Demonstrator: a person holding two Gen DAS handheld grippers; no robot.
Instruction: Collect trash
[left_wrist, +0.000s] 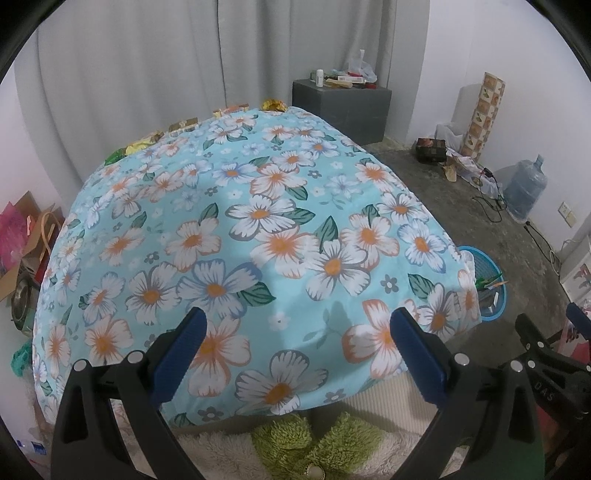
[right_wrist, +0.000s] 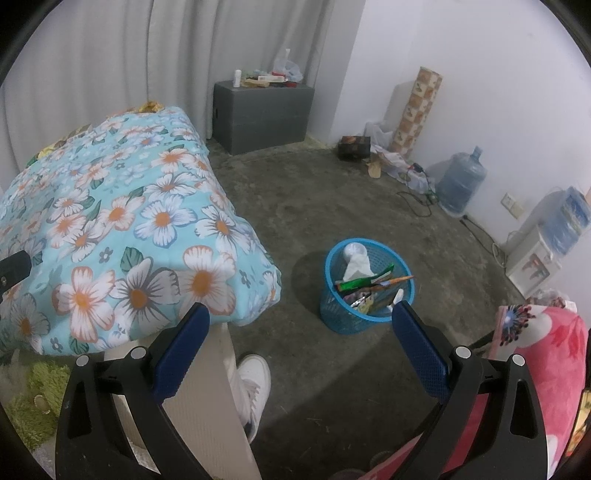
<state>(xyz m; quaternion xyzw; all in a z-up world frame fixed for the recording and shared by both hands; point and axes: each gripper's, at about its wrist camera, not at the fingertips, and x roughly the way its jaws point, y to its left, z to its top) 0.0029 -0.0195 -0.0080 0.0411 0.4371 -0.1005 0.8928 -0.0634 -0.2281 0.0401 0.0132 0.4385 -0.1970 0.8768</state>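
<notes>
A blue mesh trash basket (right_wrist: 364, 319) stands on the concrete floor to the right of the table, holding wrappers and a white tissue; its rim also shows in the left wrist view (left_wrist: 493, 291). Several wrappers (left_wrist: 273, 104) lie along the far edge of the table with the flowered blue cloth (left_wrist: 236, 229). My left gripper (left_wrist: 299, 325) is open and empty above the table's near part. My right gripper (right_wrist: 299, 317) is open and empty, above the floor between the table corner (right_wrist: 236, 266) and the basket.
A grey box (right_wrist: 262, 114) with small items on top stands by the curtain. A water jug (right_wrist: 461, 184), a patterned roll (right_wrist: 417, 110), cables and a dispenser (right_wrist: 546, 243) line the right wall. A pink flowered cloth (right_wrist: 554, 365) lies near right. My white shoe (right_wrist: 255, 380) is below.
</notes>
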